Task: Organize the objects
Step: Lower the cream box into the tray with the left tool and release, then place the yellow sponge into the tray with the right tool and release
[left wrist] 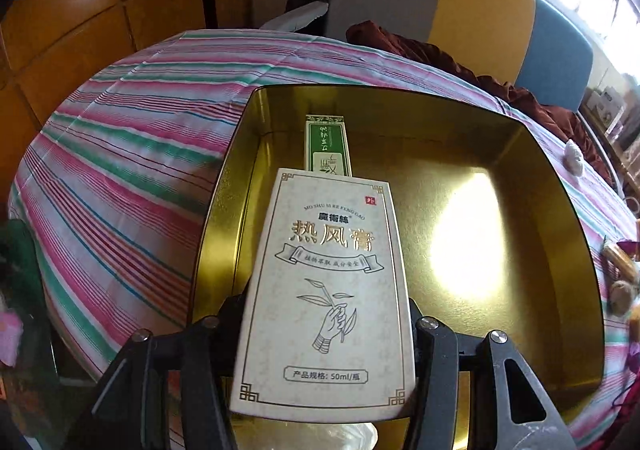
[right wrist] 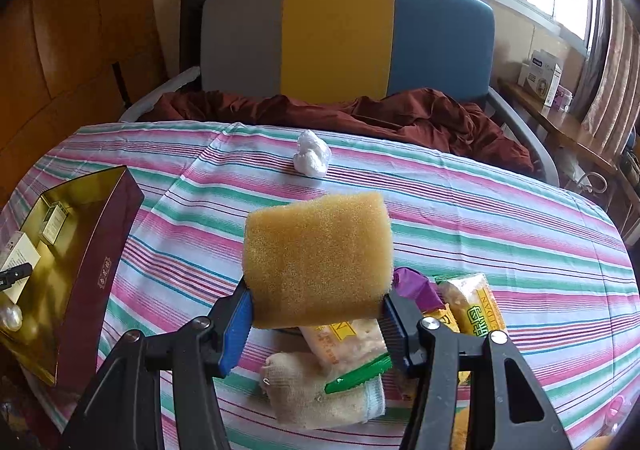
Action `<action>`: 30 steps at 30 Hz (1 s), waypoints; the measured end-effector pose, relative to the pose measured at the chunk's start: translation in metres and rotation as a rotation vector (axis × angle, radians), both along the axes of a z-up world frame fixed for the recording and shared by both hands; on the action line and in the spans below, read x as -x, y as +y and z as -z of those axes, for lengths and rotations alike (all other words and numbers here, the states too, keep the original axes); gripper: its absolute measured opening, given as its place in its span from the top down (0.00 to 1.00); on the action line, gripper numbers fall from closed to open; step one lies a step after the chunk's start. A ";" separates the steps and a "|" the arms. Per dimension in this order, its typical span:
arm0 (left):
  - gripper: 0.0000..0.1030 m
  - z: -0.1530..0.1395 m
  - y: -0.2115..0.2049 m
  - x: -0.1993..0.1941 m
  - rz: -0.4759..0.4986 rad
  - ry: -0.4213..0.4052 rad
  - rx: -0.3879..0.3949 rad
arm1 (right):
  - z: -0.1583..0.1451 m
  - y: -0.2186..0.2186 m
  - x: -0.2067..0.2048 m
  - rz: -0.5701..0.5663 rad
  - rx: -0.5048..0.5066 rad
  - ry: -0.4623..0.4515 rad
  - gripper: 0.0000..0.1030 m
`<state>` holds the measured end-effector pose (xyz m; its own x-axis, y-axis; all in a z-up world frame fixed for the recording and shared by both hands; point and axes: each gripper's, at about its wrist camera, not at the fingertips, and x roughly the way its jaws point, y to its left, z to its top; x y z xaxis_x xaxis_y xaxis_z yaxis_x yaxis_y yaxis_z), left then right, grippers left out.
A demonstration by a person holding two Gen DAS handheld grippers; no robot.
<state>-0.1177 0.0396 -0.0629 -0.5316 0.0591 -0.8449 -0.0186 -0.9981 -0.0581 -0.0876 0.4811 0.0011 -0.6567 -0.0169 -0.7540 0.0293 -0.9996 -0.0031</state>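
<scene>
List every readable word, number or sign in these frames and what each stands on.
"MO SHU SI RE FENG GAO": white box in the left gripper.
"热风膏": same box, large gold characters.
"产品规格: 50ml/瓶": same box, bottom.
Green box in the tin: characters too distorted to read.
Tin's maroon side, snack packets, shelf box: print too small or cut off.

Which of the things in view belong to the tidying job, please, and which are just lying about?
In the job: gold tin, white carton in left gripper, green carton, yellow sponge in right gripper, snack packets, sock.

Lying about: maroon blanket, headboard, striped sheet.
</scene>
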 end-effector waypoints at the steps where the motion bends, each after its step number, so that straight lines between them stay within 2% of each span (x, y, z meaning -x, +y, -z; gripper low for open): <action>1: 0.48 0.001 0.001 0.000 0.002 0.001 0.012 | 0.000 0.000 0.000 -0.001 0.000 -0.001 0.45; 4: 0.48 0.003 0.003 0.002 0.008 -0.008 0.047 | 0.000 -0.001 0.000 0.002 -0.001 -0.001 0.45; 11: 0.46 0.006 0.007 0.001 0.012 -0.002 0.073 | 0.000 0.000 0.000 0.005 0.000 -0.001 0.45; 16: 0.45 0.005 0.005 0.000 -0.001 0.011 0.062 | 0.000 0.001 0.001 0.006 -0.001 -0.002 0.44; 19: 0.45 -0.004 0.001 -0.004 -0.015 0.052 0.034 | 0.001 0.001 0.000 0.005 -0.003 -0.003 0.44; 24: 0.45 -0.021 -0.002 -0.015 -0.016 0.109 0.049 | 0.003 -0.004 0.000 0.000 -0.017 -0.012 0.44; 30: 0.36 -0.039 -0.007 -0.032 -0.014 0.169 0.063 | -0.008 -0.033 -0.009 -0.054 0.017 -0.008 0.44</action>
